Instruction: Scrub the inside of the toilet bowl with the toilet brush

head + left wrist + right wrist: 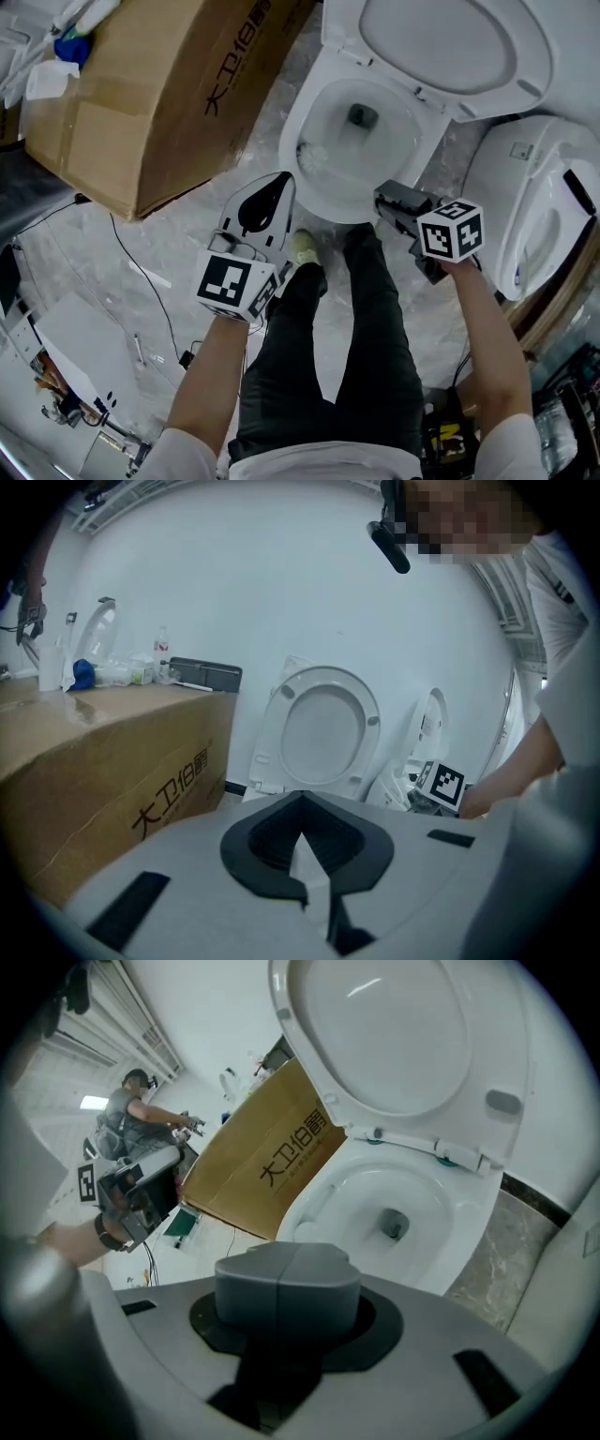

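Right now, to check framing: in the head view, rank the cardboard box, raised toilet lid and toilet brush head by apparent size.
Largest to smallest:
1. cardboard box
2. raised toilet lid
3. toilet brush head, by far the smallest

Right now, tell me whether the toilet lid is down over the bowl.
No, the toilet lid stands raised behind the toilet bowl, whose inside lies open to the head view.
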Motion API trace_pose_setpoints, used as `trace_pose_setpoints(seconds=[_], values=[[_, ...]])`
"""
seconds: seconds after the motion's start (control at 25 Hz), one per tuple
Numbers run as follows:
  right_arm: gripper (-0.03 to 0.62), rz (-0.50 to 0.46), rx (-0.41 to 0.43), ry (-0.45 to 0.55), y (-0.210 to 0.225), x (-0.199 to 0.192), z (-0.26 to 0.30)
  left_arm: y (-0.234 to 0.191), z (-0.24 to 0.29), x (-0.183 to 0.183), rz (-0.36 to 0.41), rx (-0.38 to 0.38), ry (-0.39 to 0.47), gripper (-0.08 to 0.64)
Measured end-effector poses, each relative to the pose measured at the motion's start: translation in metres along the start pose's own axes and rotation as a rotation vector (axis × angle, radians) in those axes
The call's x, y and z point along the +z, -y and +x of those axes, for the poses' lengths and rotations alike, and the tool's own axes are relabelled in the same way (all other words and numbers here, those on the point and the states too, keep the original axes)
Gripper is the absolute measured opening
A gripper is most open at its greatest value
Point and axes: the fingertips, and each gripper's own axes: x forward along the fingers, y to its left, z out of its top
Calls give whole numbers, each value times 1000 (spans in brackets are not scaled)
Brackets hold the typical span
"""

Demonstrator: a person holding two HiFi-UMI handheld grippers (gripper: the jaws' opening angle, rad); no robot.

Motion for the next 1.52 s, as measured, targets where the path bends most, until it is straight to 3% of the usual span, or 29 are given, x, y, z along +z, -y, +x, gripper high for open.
trace_pose_setpoints(seconds=[0.32, 0.96, 1.52], values=[[157, -210, 18, -178, 4, -11, -16, 1, -3, 2, -39, 45, -7, 6], [158, -776, 4, -533, 10, -6, -65, 15, 12, 0, -90, 88, 9, 6], [158, -1215, -45, -745, 22, 13, -85, 13, 17, -3, -115, 114, 13, 6]])
